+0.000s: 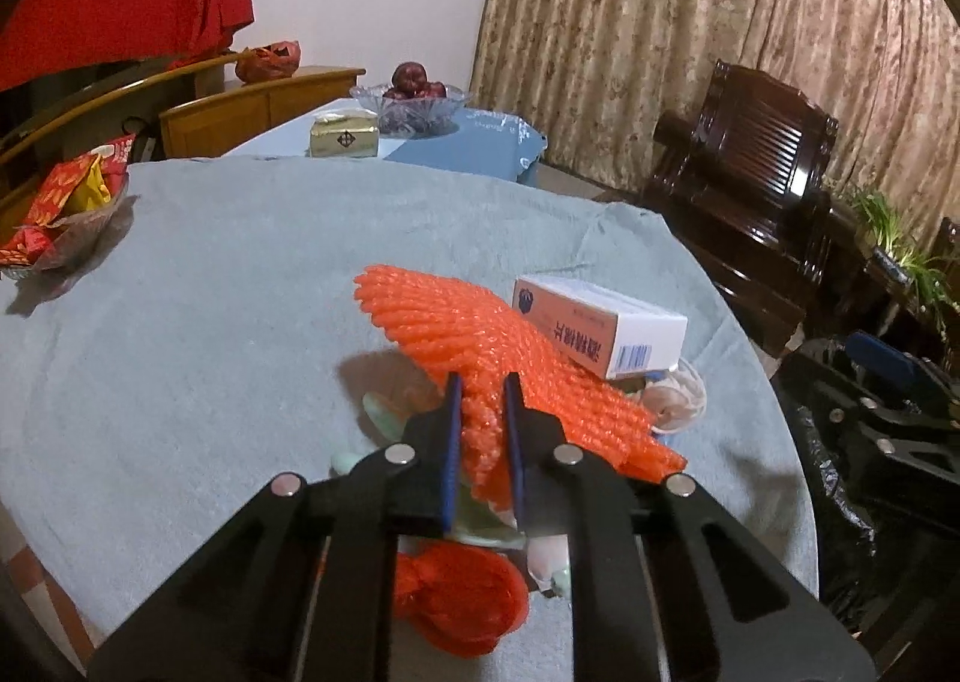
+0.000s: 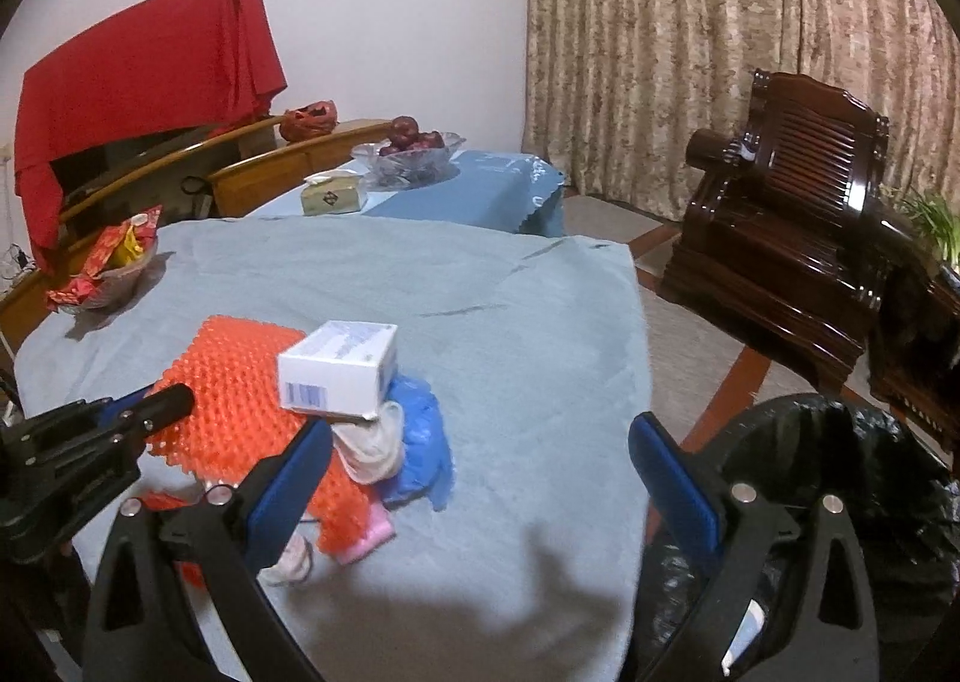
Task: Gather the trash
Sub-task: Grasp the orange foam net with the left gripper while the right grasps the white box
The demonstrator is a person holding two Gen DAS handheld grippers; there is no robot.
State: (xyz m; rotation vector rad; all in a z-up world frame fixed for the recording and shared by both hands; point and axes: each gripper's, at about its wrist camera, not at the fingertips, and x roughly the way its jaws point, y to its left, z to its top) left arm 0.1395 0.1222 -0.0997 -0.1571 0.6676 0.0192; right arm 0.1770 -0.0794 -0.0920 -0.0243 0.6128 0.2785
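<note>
Foam net [image 1: 480, 334]: orange, ribbed, soft plastic. Box [image 1: 606, 331]: smooth white cardboard. Tablecloth [image 1: 240, 292]: matt grey-blue cloth; armchair [image 2: 798, 238]: glossy dark wood.

Grey-clothed table [image 2: 492, 322] carries orange foam net [image 2: 240, 382], snack bowl [image 2: 120, 274].

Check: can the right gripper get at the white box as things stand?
Probably yes. The right gripper is open and empty, and the white box sits uncovered on top of the pile, ahead and to its left.
</note>
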